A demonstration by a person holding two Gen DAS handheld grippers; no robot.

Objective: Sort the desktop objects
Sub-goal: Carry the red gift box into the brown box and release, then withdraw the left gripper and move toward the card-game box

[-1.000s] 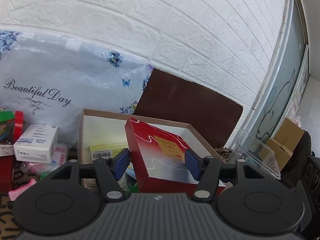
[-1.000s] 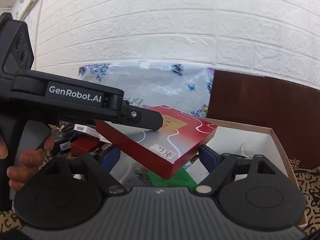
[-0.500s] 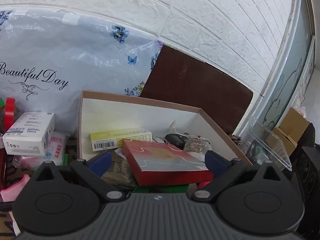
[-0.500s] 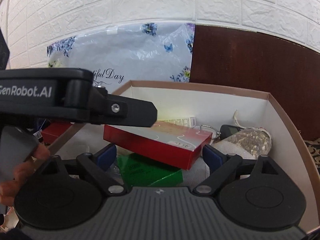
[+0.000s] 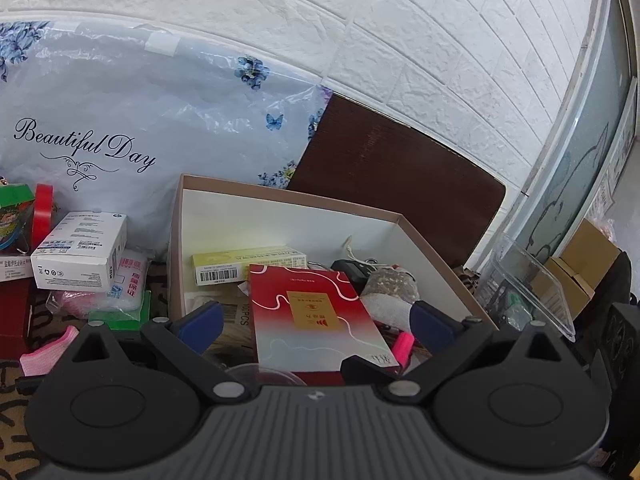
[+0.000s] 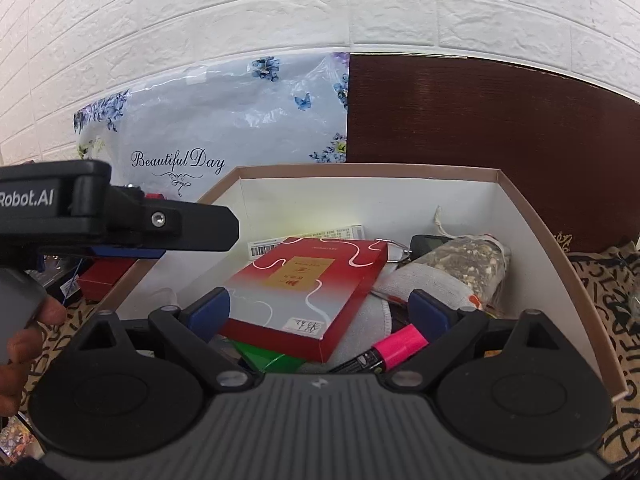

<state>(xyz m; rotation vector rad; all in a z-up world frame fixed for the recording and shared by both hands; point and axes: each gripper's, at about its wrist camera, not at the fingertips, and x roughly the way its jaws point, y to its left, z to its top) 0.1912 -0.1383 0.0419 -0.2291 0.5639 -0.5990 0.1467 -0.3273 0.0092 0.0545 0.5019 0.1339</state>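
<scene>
Low in the frame, the left gripper (image 5: 314, 318) stands wide apart, gripping nothing; the red box (image 5: 316, 314) lies flat between its blue pads, touching neither. The right gripper (image 6: 318, 306) is likewise spread wide over the box's near corner. Box and pink marker (image 6: 394, 346) rest inside the cardboard box (image 6: 560, 264), mid-frame. Beyond, the flowered bag (image 5: 120, 128) fills the upper left.

My left gripper (image 5: 314, 320): black body, blue pads (image 5: 202, 320), ribbed grey housing, silver screws. My right gripper (image 6: 320, 310): identical. White "Robot.AI" lettering; bare-skinned left hand (image 6: 24, 344).
</scene>
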